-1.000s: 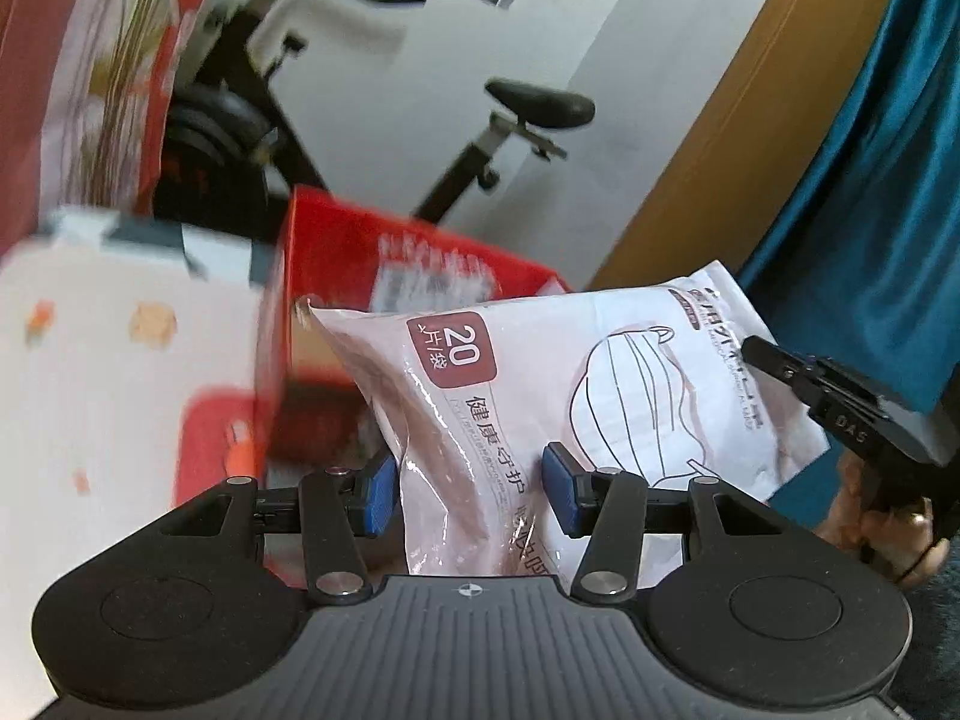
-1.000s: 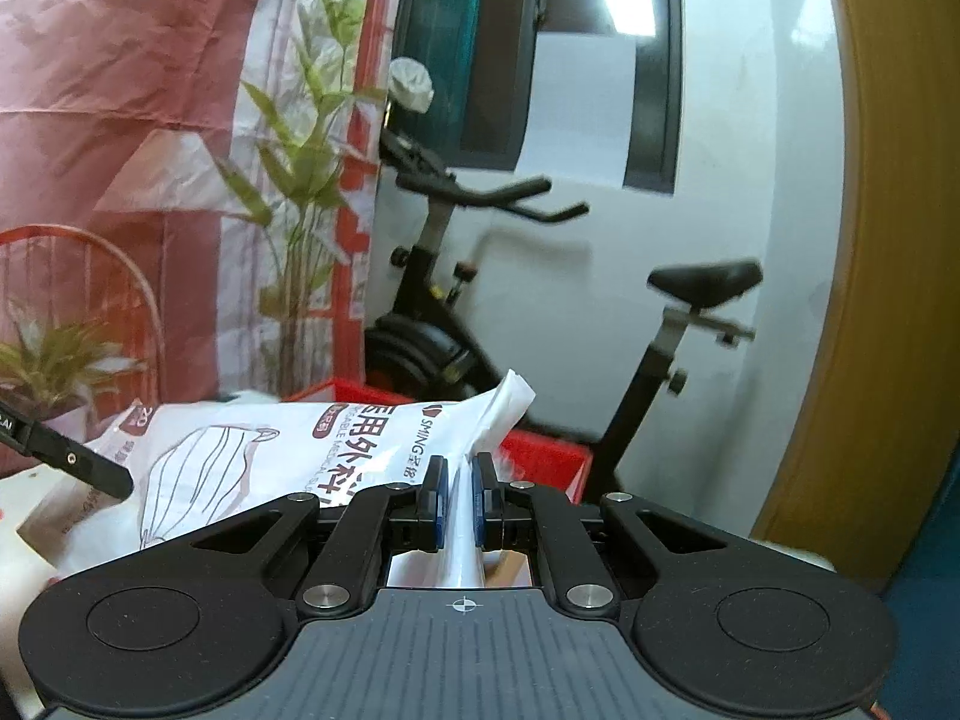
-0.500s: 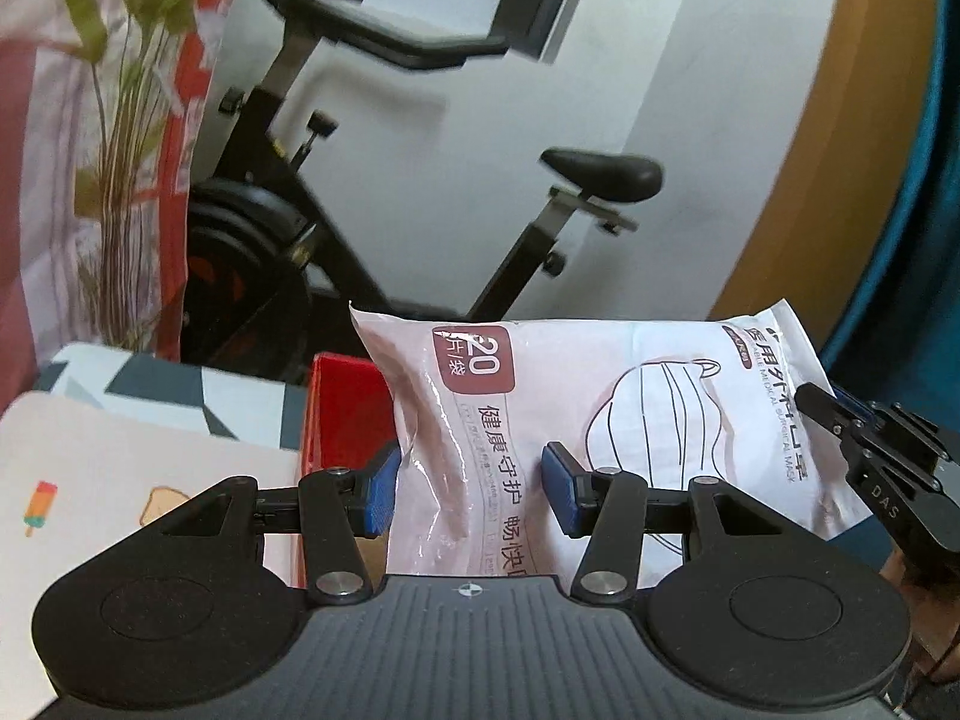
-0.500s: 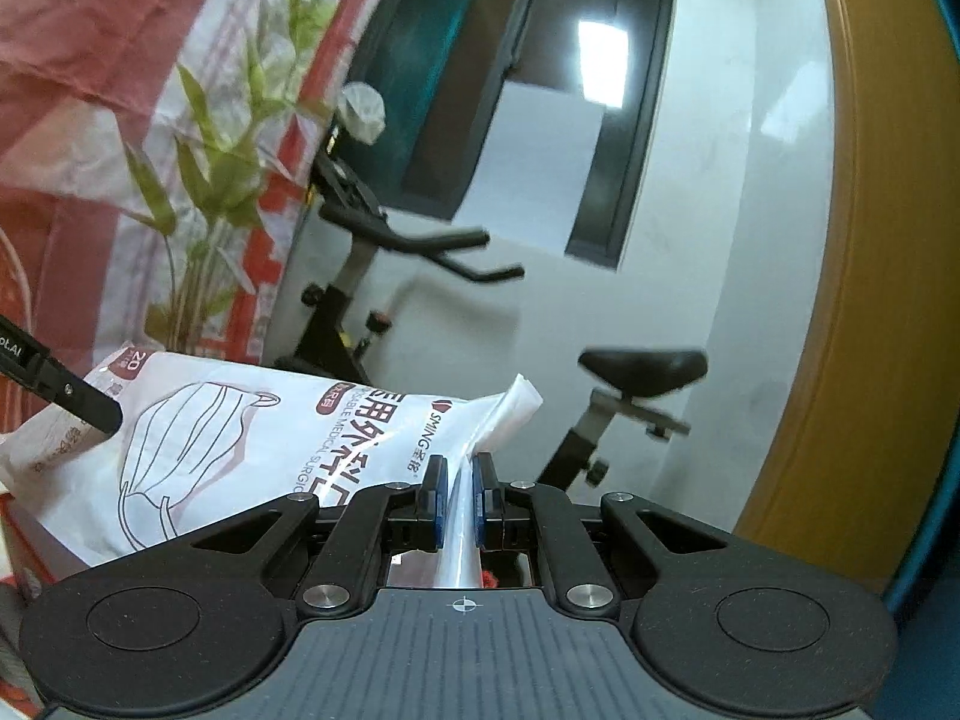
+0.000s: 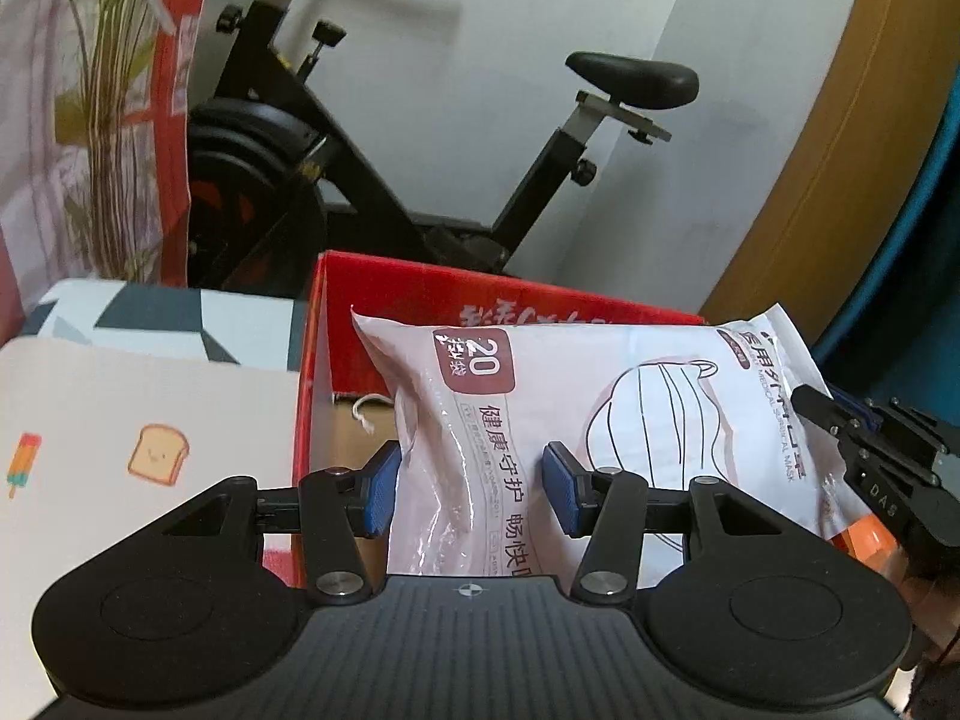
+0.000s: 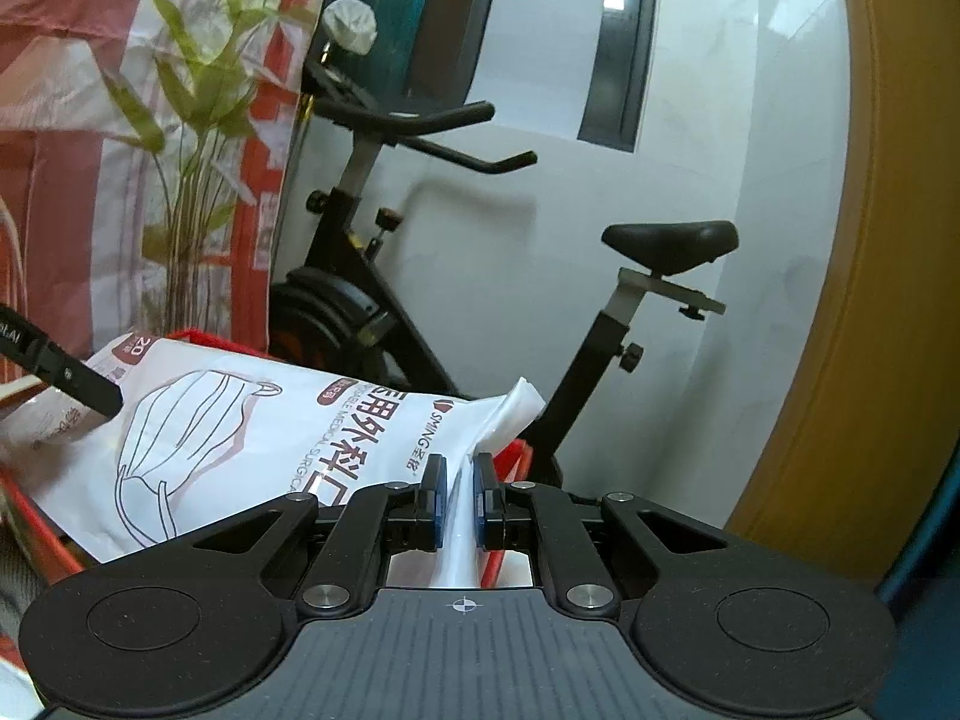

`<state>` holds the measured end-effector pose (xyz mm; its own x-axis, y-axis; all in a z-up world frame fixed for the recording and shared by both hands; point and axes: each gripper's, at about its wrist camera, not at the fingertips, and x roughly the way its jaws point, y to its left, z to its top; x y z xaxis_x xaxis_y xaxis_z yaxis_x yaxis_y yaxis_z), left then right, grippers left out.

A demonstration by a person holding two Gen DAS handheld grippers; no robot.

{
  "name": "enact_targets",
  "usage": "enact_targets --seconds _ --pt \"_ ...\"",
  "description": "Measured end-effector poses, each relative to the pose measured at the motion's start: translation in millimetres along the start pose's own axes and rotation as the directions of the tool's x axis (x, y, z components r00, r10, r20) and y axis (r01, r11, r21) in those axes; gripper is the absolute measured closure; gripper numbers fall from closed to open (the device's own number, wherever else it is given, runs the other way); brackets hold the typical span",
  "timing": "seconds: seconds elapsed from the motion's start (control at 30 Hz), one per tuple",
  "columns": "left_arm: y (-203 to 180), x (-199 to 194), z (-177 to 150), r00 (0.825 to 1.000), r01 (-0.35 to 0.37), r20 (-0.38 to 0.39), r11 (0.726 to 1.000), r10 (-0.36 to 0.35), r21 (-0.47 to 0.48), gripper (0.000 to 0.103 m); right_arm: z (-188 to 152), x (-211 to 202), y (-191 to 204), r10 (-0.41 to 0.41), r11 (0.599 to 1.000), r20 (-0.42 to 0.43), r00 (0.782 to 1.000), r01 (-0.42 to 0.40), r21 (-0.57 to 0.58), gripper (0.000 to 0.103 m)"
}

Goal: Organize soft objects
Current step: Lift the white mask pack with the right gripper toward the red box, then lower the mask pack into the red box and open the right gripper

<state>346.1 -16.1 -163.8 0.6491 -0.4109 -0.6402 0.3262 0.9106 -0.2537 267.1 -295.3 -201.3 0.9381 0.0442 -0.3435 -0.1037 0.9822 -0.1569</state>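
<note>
A white and pink bag of face masks (image 5: 600,408) hangs level over an open red cardboard box (image 5: 420,294). My left gripper (image 5: 471,495) is shut on the puffy left end of the bag, its blue pads pressing both sides. At the right of the left wrist view, the right gripper (image 5: 840,426) pinches the bag's far end. In the right wrist view my right gripper (image 6: 459,501) is shut on the thin sealed edge of the mask bag (image 6: 240,438). The left gripper's finger (image 6: 90,387) reaches in from the left. The red box (image 6: 36,516) shows below the bag.
A black exercise bike (image 5: 360,150) stands just behind the box against a white wall. A table mat with toast and ice-lolly prints (image 5: 120,420) lies left of the box. Bamboo stalks (image 6: 192,120) and a red-white cloth stand at left, a wooden panel (image 6: 870,300) at right.
Both grippers have carried the mask bag sideways and a little lower. The red box now sits directly behind and under the bag, its inside showing. Both grips are unchanged.
</note>
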Motion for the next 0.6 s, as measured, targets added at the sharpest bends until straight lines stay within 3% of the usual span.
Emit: enact_targets --seconds 0.13,0.23,0.6 --pt "-1 -2 -2 0.999 -0.05 -0.001 0.998 0.05 0.036 0.051 -5 1 -3 0.021 0.999 -0.044 0.999 -0.019 0.046 0.094" --pt "-2 -4 -2 0.999 -0.045 0.003 0.998 0.045 0.04 0.051 -6 0 0 0.045 0.997 -0.064 0.997 -0.041 0.064 0.094" --pt "-9 -5 -4 0.997 -0.056 0.055 0.995 0.052 0.079 0.051 17 11 29 0.121 0.992 -0.159 0.98 -0.123 -0.002 0.094"
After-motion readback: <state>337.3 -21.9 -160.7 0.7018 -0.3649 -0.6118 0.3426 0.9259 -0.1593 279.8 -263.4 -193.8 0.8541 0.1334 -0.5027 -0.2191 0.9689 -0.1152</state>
